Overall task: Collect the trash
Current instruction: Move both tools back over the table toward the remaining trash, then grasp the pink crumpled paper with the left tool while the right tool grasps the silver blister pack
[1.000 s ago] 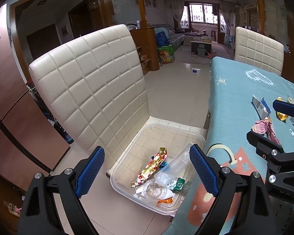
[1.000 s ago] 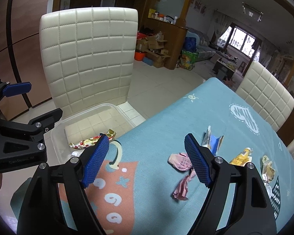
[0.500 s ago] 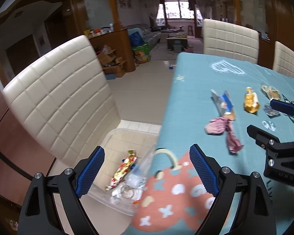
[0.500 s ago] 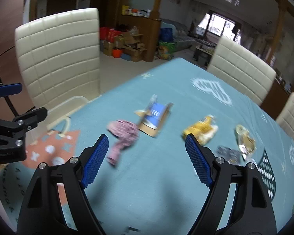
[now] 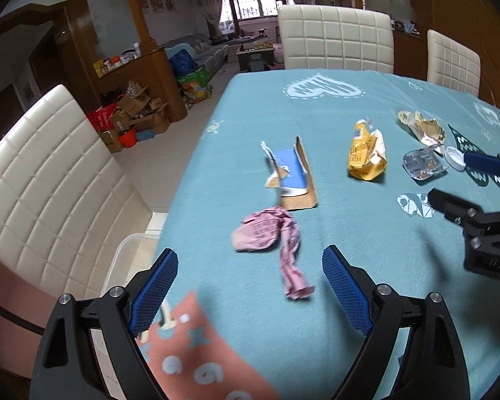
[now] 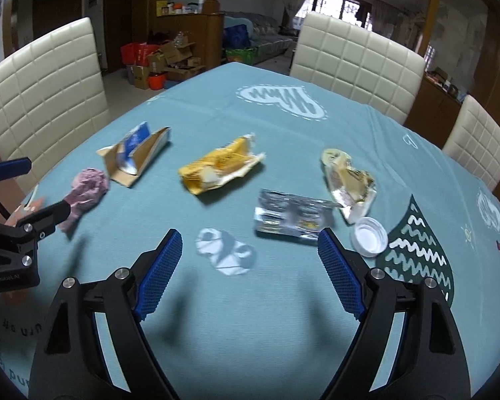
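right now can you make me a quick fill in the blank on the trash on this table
1. Both the left tool and the right tool hold ____.
2. The crumpled wrapper nearest the left tool is ____ in colour.
3. The white cap lies beside the ____ plastic packet.
4. The torn carton lies between the pink wrapper and the ____ bag.

Missing words: nothing; pink; clear; yellow

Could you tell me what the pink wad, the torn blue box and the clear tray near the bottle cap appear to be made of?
Pink wad: thin printed paper, matte, judging by its soft crumples and twisted tail. Torn blue box: cardboard, its raw brown inside showing at the tears, its outside printed blue. Clear tray: probably thin moulded plastic, transparent with glossy highlights. Bottle cap: white plastic, apparently.
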